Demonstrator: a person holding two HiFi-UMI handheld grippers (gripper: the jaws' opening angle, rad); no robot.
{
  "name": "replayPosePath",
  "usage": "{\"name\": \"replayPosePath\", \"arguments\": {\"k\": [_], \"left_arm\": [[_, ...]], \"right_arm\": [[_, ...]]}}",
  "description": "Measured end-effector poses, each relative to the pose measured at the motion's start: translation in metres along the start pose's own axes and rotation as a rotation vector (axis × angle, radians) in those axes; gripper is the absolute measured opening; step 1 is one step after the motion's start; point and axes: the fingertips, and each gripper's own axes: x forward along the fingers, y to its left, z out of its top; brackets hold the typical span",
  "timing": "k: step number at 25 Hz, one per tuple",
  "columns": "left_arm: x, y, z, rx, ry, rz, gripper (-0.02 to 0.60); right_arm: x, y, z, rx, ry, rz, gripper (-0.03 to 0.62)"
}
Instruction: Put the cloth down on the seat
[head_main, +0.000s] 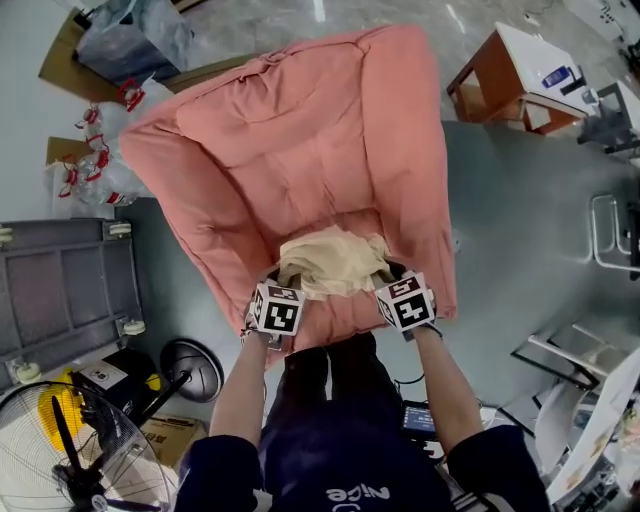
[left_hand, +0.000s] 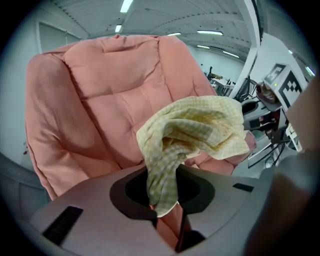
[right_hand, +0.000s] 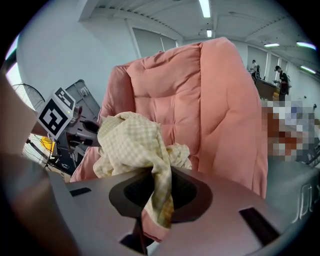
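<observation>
Room: grey floor (head_main: 520, 220) with a pink armchair (head_main: 300, 150) in the middle of our head view. Its back is towards the top of the picture and its seat (head_main: 332, 318) is just in front of us.
Around the chair: a grey trolley (head_main: 60, 290) stands to its left and a black fan (head_main: 70, 450) at the lower left, both apart from the armchair.
Cloth: a pale yellow checked cloth (head_main: 333, 262) is bunched in a loose heap over the front part of the seat, between our two tongs. We cannot tell whether its underside rests on the cushion.
Left tongs: our left tongs (head_main: 284, 280) point steeply down at the cloth's left edge. In the left gripper view the left tongs (left_hand: 161, 212) are clenched on a gathered corner of the cloth (left_hand: 195, 130), which rises out of the jaws and billows to the right in front of the armchair (left_hand: 100, 100).
Right tongs: our right tongs (head_main: 386, 275) point steeply down at the cloth's right edge. In the right gripper view the right tongs (right_hand: 156, 220) are clenched on a twisted strip of the cloth (right_hand: 131, 142), which heaps up to the left, with the armchair (right_hand: 210, 100) behind it.
Forearms: both our forearms (head_main: 245, 375) reach forward side by side, and the cloth lies between the two sets of tongs.
</observation>
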Motion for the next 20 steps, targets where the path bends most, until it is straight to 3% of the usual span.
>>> {"name": "replayPosePath", "arguments": {"k": [20], "left_arm": [[0.155, -0.002, -0.078, 0.015, 0.258, 0.078, 0.106]], "right_arm": [[0.153, -0.043, -0.097, 0.114, 0.167, -0.06, 0.092]]}}
